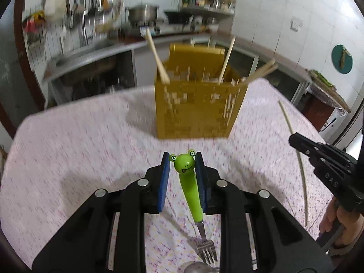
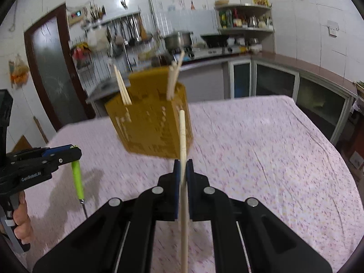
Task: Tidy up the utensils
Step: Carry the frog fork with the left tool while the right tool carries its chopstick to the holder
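Note:
My left gripper [image 1: 182,158] is shut on a fork [image 1: 190,191] with a green frog-head handle. The fork hangs tines down above the table, and the right wrist view shows it [image 2: 77,179] below the left gripper [image 2: 76,152]. My right gripper [image 2: 183,162] is shut on a pale wooden chopstick [image 2: 182,132] that stands nearly upright through the jaws. The left wrist view shows that chopstick [image 1: 302,173] and the right gripper [image 1: 293,140] at the right edge. Ahead of both stands a yellow perforated utensil holder [image 1: 195,111] [image 2: 150,127] with several chopsticks [image 1: 157,56] sticking out of it.
The table has a pink-patterned cloth [image 1: 68,159] [image 2: 261,147]. A grey metal utensil [image 1: 195,267] lies on it below the fork tines. Behind the table run a kitchen counter [image 2: 273,59] with a pot [image 1: 142,14], a sink and hanging tools. A dark door [image 2: 52,68] stands at the left.

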`<action>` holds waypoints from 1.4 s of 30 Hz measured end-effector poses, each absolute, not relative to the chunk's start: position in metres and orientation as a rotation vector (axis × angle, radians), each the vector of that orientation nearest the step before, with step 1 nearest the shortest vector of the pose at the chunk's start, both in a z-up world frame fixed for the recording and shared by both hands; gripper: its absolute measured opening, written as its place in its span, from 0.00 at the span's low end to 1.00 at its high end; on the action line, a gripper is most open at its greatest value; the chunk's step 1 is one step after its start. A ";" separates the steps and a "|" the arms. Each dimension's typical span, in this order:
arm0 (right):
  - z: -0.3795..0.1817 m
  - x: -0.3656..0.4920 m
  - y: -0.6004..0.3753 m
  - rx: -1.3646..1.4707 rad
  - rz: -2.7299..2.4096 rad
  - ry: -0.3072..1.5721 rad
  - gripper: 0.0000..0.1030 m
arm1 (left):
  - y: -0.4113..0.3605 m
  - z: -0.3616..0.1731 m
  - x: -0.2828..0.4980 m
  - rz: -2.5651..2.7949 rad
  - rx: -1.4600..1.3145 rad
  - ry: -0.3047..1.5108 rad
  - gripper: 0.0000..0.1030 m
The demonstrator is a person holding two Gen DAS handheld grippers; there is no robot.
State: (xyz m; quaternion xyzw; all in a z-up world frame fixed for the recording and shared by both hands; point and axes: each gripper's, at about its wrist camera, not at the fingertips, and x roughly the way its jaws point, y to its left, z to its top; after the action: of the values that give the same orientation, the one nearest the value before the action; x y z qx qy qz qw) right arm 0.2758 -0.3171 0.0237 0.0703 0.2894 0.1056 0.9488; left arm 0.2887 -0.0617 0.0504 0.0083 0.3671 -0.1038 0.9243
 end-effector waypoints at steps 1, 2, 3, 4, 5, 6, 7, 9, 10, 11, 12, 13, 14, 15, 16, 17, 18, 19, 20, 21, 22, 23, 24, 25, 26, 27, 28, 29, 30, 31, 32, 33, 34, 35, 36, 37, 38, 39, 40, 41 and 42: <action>0.025 0.276 -0.318 0.162 0.210 0.569 0.06 | -0.062 0.054 0.287 -0.215 0.027 0.730 0.21; 0.025 0.277 -0.318 0.176 0.209 0.560 0.06 | -0.062 0.059 0.284 -0.216 0.046 0.702 0.21; 0.025 0.278 -0.319 0.188 0.211 0.550 0.06 | -0.062 0.062 0.282 -0.215 0.061 0.684 0.21; 0.025 0.278 -0.321 0.210 0.220 0.530 0.06 | -0.061 0.066 0.280 -0.219 0.070 0.670 0.21; 0.025 0.278 -0.322 0.228 0.229 0.505 0.06 | -0.060 0.067 0.280 -0.224 0.072 0.662 0.21; 0.025 0.277 -0.322 0.240 0.235 0.477 0.06 | -0.060 0.069 0.279 -0.230 0.074 0.655 0.21; 0.024 0.276 -0.322 0.242 0.234 0.448 0.06 | -0.057 0.071 0.277 -0.232 0.074 0.650 0.21; 0.022 0.276 -0.319 0.237 0.235 0.411 0.06 | -0.056 0.075 0.277 -0.237 0.083 0.633 0.21; 0.021 0.275 -0.316 0.228 0.231 0.385 0.06 | -0.056 0.077 0.277 -0.236 0.085 0.627 0.21; 0.022 0.273 -0.315 0.222 0.232 0.362 0.06 | -0.055 0.080 0.278 -0.239 0.084 0.620 0.21; 0.023 0.271 -0.312 0.216 0.236 0.328 0.06 | -0.054 0.081 0.279 -0.244 0.082 0.618 0.21; 0.026 0.269 -0.310 0.208 0.232 0.281 0.06 | -0.053 0.082 0.279 -0.248 0.080 0.616 0.21; 0.028 0.267 -0.308 0.203 0.225 0.245 0.06 | -0.051 0.085 0.280 -0.252 0.079 0.611 0.21; 0.031 0.266 -0.308 0.205 0.224 0.210 0.06 | -0.051 0.087 0.281 -0.252 0.078 0.606 0.21; 0.034 0.266 -0.307 0.212 0.227 0.186 0.06 | -0.050 0.090 0.283 -0.253 0.078 0.600 0.21; 0.036 0.267 -0.306 0.219 0.231 0.168 0.06 | -0.048 0.095 0.284 -0.254 0.079 0.589 0.21; 0.039 0.268 -0.306 0.225 0.232 0.152 0.06 | -0.048 0.098 0.285 -0.255 0.078 0.583 0.21; 0.044 0.271 -0.305 0.238 0.237 0.134 0.06 | -0.047 0.105 0.286 -0.258 0.075 0.574 0.21; 0.046 0.272 -0.304 0.246 0.241 0.124 0.06 | -0.045 0.109 0.288 -0.259 0.073 0.567 0.21; 0.051 0.274 -0.303 0.254 0.245 0.107 0.06 | -0.044 0.116 0.289 -0.259 0.072 0.556 0.21; 0.056 0.276 -0.302 0.253 0.250 0.091 0.06 | -0.044 0.123 0.291 -0.259 0.075 0.544 0.21; 0.060 0.277 -0.301 0.249 0.250 0.078 0.06 | -0.043 0.129 0.291 -0.258 0.077 0.532 0.21; 0.067 0.280 -0.299 0.244 0.247 0.056 0.06 | -0.042 0.135 0.293 -0.256 0.079 0.520 0.21; 0.071 0.280 -0.298 0.246 0.244 0.041 0.06 | -0.042 0.145 0.296 -0.251 0.081 0.502 0.21; 0.077 0.283 -0.297 0.254 0.242 0.017 0.06 | -0.041 0.151 0.298 -0.247 0.078 0.488 0.21; 0.082 0.286 -0.296 0.265 0.242 -0.003 0.06 | -0.039 0.159 0.301 -0.243 0.075 0.472 0.21; 0.086 0.289 -0.294 0.271 0.241 -0.014 0.06 | -0.038 0.166 0.303 -0.238 0.074 0.456 0.21; 0.090 0.292 -0.293 0.276 0.240 -0.026 0.06 | -0.037 0.176 0.308 -0.227 0.073 0.433 0.21; 0.094 0.295 -0.291 0.279 0.239 -0.041 0.06 | -0.035 0.181 0.312 -0.220 0.073 0.421 0.21; 0.098 0.298 -0.288 0.277 0.230 -0.065 0.06 | -0.034 0.186 0.316 -0.210 0.072 0.409 0.21; 0.101 0.301 -0.286 0.271 0.219 -0.086 0.06 | -0.033 0.192 0.322 -0.201 0.067 0.396 0.21; 0.103 0.303 -0.283 0.268 0.210 -0.103 0.06 | -0.033 0.196 0.328 -0.198 0.061 0.386 0.21; 0.105 0.306 -0.281 0.264 0.197 -0.125 0.06 | -0.033 0.198 0.332 -0.197 0.057 0.377 0.21; 0.107 0.309 -0.278 0.258 0.185 -0.140 0.06 | -0.034 0.201 0.339 -0.194 0.055 0.361 0.21; 0.108 0.314 -0.275 0.252 0.175 -0.153 0.06 | -0.035 0.202 0.342 -0.191 0.055 0.350 0.21; 0.110 0.319 -0.271 0.246 0.168 -0.162 0.06 | -0.037 0.203 0.346 -0.187 0.056 0.336 0.21; 0.112 0.326 -0.268 0.246 0.159 -0.166 0.06 | -0.039 0.205 0.350 -0.183 0.059 0.316 0.21; 0.114 0.333 -0.267 0.250 0.151 -0.171 0.06 | -0.042 0.205 0.353 -0.184 0.062 0.302 0.21; 0.116 0.337 -0.264 0.250 0.145 -0.176 0.06 | -0.045 0.206 0.357 -0.186 0.066 0.289 0.21; 0.118 0.342 -0.263 0.246 0.130 -0.188 0.06 | -0.049 0.206 0.363 -0.185 0.078 0.269 0.21; 0.120 0.344 -0.261 0.241 0.120 -0.195 0.06 | -0.051 0.206 0.366 -0.183 0.086 0.259 0.21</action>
State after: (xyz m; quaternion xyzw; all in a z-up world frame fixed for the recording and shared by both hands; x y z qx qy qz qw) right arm 0.3443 -0.2614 0.1199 0.1201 -0.0973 0.0598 0.9862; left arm 0.3663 -0.0510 0.2065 0.0429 0.1288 -0.0913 0.9865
